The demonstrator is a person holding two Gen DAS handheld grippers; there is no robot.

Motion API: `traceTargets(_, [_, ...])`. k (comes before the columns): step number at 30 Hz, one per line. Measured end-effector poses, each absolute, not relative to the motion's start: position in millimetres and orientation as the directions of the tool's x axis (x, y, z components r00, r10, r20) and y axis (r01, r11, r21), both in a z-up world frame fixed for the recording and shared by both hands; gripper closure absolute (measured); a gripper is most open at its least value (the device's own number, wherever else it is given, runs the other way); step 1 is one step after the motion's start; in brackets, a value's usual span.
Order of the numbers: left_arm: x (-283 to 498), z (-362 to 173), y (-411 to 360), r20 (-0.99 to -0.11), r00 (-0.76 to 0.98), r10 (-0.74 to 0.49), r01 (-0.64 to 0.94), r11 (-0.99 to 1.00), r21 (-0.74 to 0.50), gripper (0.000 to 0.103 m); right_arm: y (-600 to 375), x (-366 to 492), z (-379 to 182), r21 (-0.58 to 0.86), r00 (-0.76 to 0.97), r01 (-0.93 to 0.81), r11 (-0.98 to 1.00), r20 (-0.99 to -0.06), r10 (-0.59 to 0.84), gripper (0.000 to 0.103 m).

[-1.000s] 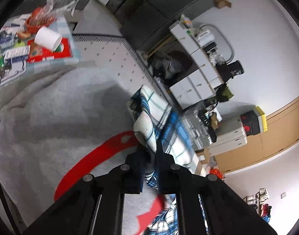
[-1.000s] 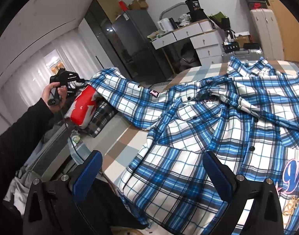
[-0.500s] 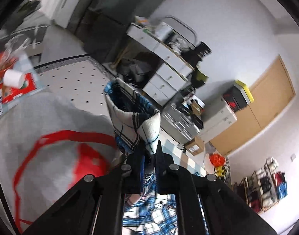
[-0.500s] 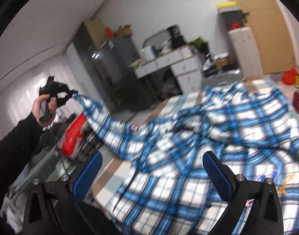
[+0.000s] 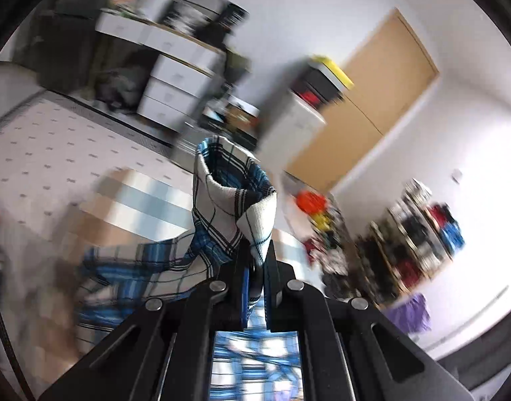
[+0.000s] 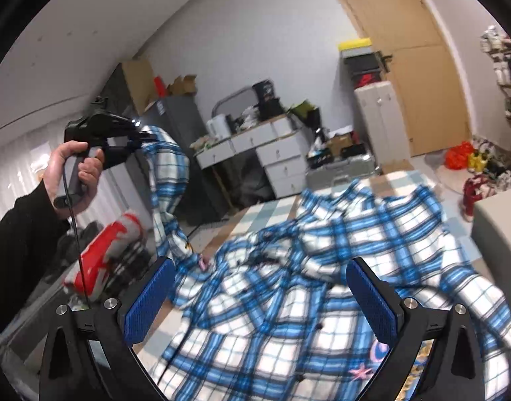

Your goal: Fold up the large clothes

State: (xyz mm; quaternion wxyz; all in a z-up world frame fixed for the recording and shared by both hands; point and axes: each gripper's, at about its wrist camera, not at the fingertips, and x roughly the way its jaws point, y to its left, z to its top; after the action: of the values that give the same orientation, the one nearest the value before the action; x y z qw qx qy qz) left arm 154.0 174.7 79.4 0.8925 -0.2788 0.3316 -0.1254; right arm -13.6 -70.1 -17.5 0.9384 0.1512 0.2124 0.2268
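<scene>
Left gripper (image 5: 255, 267): pressed together on the sleeve cuff (image 5: 233, 197) of the plaid shirt (image 6: 322, 300); cuff is seen bunched and standing up past the fingertips in the left wrist view.
Left gripper, right wrist view (image 6: 145, 138): held raised by a hand (image 6: 73, 173) in a black sleeve, up and to the left of the shirt body; sleeve hangs from it down to the shirt.
Right gripper (image 6: 260, 295): spread wide, nothing between the blue pads (image 6: 148, 300); held above the shirt front, not touching it.
Plaid shirt: blue and white checks, spread rumpled on a checked pastel cover (image 6: 272, 207); buttons and a printed patch at lower right are visible.
Red and white item (image 6: 101, 254): lies left of the shirt, below the raised sleeve; blurred, kind cannot be told.
White drawer unit (image 6: 272, 157): behind the shirt, against the far wall, cluttered on top.
Wooden door (image 6: 409, 67): behind the shirt, to the right of the drawers.
Left wrist view: heavily motion-blurred away from the cuff.
</scene>
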Motion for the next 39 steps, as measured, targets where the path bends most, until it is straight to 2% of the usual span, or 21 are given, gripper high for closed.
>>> traceTargets(5, [190.9, 48.7, 90.0, -0.495, 0.654, -0.572, 0.172, 0.75, -0.639, 0.101, -103.7, -18.5, -2.5, 0.326, 0.903, -0.23, 0.917, -0.279, 0.326, 0.0])
traceTargets(10, [220.7, -33.9, 4.4, -0.537, 0.464, -0.704, 0.185, 0.67, -0.719, 0.101, -159.9, -45.0, 12.0, 0.368, 0.98, -0.105, 0.924, -0.12, 0.159, 0.0])
traceTargets(13, [219.6, -78.0, -39.8, -0.605, 0.374, -0.703, 0.202, 0.699, -0.686, 0.101, -174.8, -46.7, 13.3, 0.39, 0.987, -0.08, 0.917, -0.096, 0.127, 0.0])
traceTargets(16, [218.0, -123.6, -73.1, -0.676, 0.27, -0.686, 0.212, 0.727, -0.653, 0.101, -174.7, -36.5, 11.8, 0.374, 0.985, -0.081, 0.924, -0.113, 0.132, 0.0])
traceTargets(19, [209.6, -147.3, -81.9, -0.741, 0.187, -0.645, 0.221, 0.762, -0.608, 0.101, -166.7, -27.2, 9.1, 0.354, 0.975, -0.115, 0.928, -0.139, 0.174, 0.0])
traceTargets(22, [200.2, -145.0, -73.2, -0.764, 0.105, -0.637, 0.268, 0.758, -0.595, 0.092, -156.4, -26.8, 7.0, 0.31, 0.966, -0.144, 0.94, -0.162, 0.201, 0.0])
traceTargets(24, [189.9, -128.0, -70.5, -0.745, 0.041, -0.666, 0.318, 0.715, -0.622, 0.072, -151.8, -26.7, 7.7, 0.297, 0.963, -0.163, 0.941, -0.161, 0.218, 0.0])
traceTargets(25, [184.0, -116.5, -67.1, -0.73, 0.012, -0.683, 0.356, 0.686, -0.635, 0.048, -150.7, -28.1, 7.3, 0.299, 0.962, -0.169, 0.939, -0.158, 0.223, 0.0])
traceTargets(26, [182.0, -105.3, -59.4, -0.731, 0.027, -0.682, 0.385, 0.682, -0.622, 0.039, -150.5, -29.5, 7.9, 0.306, 0.962, -0.174, 0.936, -0.152, 0.229, 0.0])
traceTargets(28, [175.2, -73.5, -23.7, -0.731, 0.131, -0.67, 0.429, 0.703, -0.567, 0.034, -154.4, -32.8, 9.4, 0.333, 0.963, -0.182, 0.925, -0.132, 0.237, 0.0])
traceTargets(29, [172.4, -66.5, -8.4, -0.725, 0.148, -0.673, 0.437, 0.702, -0.562, 0.023, -156.8, -35.4, 10.4, 0.346, 0.964, -0.183, 0.92, -0.122, 0.237, 0.0])
traceTargets(31, [169.9, -58.2, 25.9, -0.75, 0.199, -0.63, 0.443, 0.741, -0.505, 0.019, -160.3, -36.8, 11.0, 0.371, 0.965, -0.179, 0.911, -0.112, 0.235, 0.0])
traceTargets(34, [178.5, -65.7, 90.2, -0.829, 0.309, -0.467, 0.369, 0.862, -0.348, 0.019, -162.3, -35.4, 9.3, 0.401, 0.965, -0.171, 0.9, -0.118, 0.236, 0.0])
traceTargets(39, [195.1, -100.0, 127.0, -0.9, 0.306, -0.31, 0.217, 0.943, -0.251, 0.019, -155.6, -26.0, 2.5, 0.401, 0.956, -0.165, 0.901, -0.161, 0.247, 0.0])
